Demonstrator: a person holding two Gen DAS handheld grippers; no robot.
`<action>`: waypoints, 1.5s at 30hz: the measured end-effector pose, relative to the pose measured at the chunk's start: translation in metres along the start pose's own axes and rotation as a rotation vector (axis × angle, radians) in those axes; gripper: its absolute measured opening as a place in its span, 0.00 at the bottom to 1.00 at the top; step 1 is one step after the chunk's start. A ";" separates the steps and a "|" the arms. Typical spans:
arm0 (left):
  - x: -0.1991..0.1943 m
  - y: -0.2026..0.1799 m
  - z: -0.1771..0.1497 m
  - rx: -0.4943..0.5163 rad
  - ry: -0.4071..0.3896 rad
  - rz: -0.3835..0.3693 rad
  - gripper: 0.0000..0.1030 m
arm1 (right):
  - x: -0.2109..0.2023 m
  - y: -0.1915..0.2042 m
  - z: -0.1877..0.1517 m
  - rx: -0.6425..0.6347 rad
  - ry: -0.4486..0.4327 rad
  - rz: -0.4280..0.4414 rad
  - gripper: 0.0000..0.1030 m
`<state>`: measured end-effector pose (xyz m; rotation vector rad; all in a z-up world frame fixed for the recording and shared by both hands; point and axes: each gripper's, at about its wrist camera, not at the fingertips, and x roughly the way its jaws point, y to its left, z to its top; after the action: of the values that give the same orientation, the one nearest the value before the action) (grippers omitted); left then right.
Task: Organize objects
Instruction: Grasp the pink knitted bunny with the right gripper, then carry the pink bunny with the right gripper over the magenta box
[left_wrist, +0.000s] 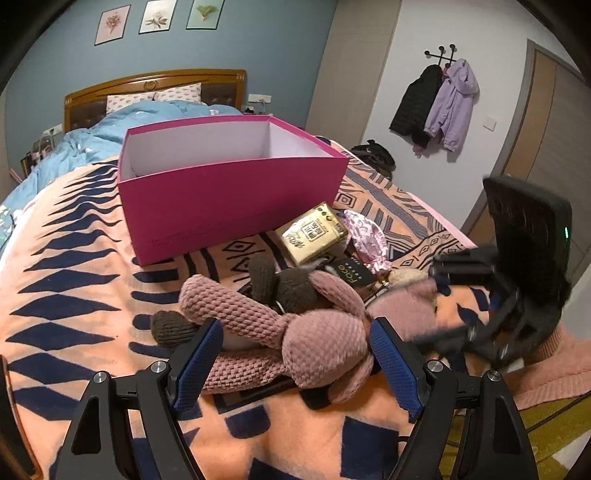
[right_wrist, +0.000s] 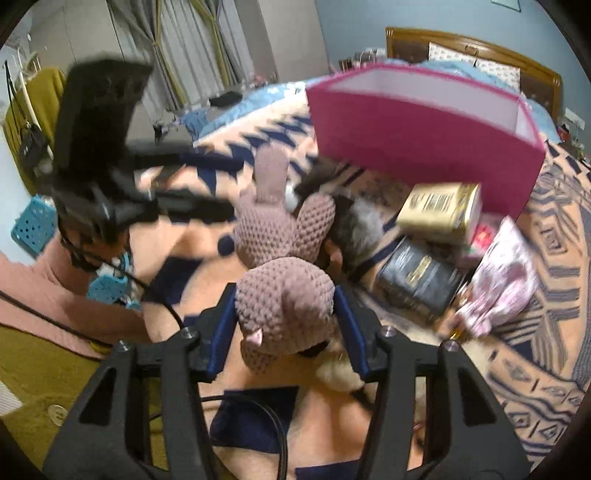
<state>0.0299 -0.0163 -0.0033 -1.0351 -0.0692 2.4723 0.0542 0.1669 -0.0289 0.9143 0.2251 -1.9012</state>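
A pink knitted plush toy (left_wrist: 317, 343) lies on the patterned blanket (left_wrist: 74, 295), tangled with a dark brown plush part (left_wrist: 291, 288). My left gripper (left_wrist: 295, 356) is open, its blue pads standing on either side of the toy's body. My right gripper (right_wrist: 286, 325) is shut on the toy's head (right_wrist: 284, 295), a pad against each side. From the left wrist camera the right gripper (left_wrist: 432, 302) appears blurred at the toy's right end. The open pink box (left_wrist: 229, 206) stands behind the toy. A gold box (left_wrist: 312, 234), a black box (left_wrist: 351, 271) and a pink-white wrapped packet (left_wrist: 365, 236) lie beside it.
A cream fluffy item (right_wrist: 340, 373) sits under the toy's head. A blue duvet (left_wrist: 92, 140) and the wooden headboard (left_wrist: 155, 83) are beyond the box. Blue baskets (right_wrist: 33, 221) stand on the floor at the left. A pink sleeve (left_wrist: 554, 369) and cables trail at the bed's near edge.
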 end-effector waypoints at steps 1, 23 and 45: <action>0.001 -0.001 0.001 0.000 0.001 -0.007 0.81 | -0.005 -0.005 0.005 0.009 -0.022 -0.004 0.53; 0.046 -0.002 0.025 -0.024 0.031 -0.122 0.57 | -0.020 -0.072 0.035 0.206 -0.161 0.044 0.53; -0.006 0.053 0.138 -0.041 -0.160 0.039 0.57 | -0.020 -0.099 0.163 0.099 -0.323 0.120 0.53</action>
<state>-0.0816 -0.0487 0.0877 -0.8604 -0.1515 2.5957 -0.1046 0.1475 0.0766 0.6560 -0.1153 -1.9286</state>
